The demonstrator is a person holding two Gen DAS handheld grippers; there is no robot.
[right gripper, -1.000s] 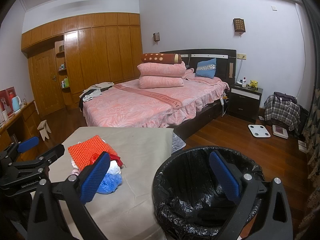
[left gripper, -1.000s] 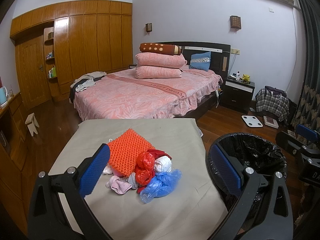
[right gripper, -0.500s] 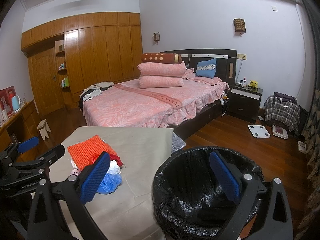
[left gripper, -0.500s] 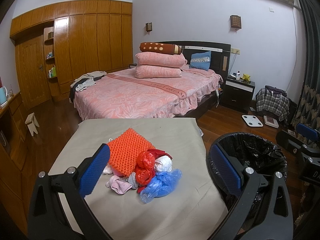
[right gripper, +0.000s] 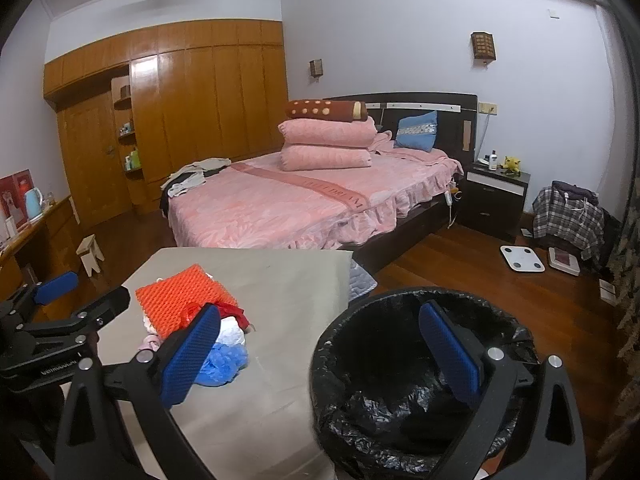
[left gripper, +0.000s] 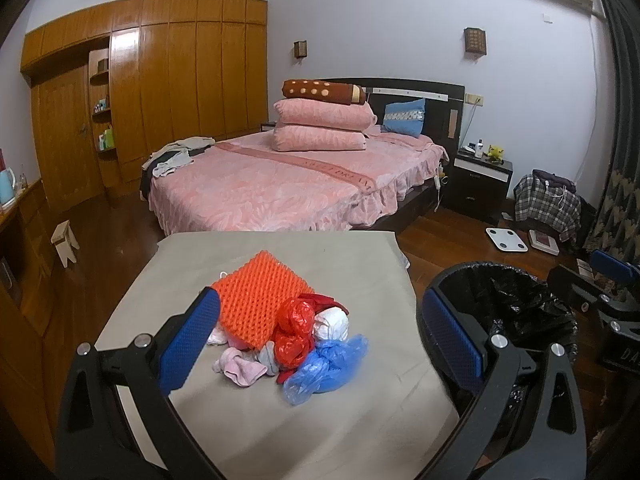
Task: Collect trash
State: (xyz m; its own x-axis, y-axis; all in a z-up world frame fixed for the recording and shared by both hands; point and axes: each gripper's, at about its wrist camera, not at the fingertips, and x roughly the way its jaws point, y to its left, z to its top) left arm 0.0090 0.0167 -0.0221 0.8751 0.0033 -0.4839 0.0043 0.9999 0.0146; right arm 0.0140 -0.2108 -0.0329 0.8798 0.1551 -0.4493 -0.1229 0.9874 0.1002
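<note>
Trash pile (left gripper: 288, 332), mid-bench (left gripper: 340, 264) beside lined bin (right gripper: 404, 364): crumpled bags and soft rags, judged light, limp, slippery, best pinched at knots; left claw (left gripper: 320, 340) and right claw (right gripper: 320, 352) gaped wide, empty.

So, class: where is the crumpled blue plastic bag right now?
In the left wrist view, the crumpled blue plastic bag lies on the grey table, at the pile's near-right edge, below the white wad and beside the red bags.

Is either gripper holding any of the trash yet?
No: the left gripper and right gripper are both open and empty, with the trash pile lying on the table.
</note>
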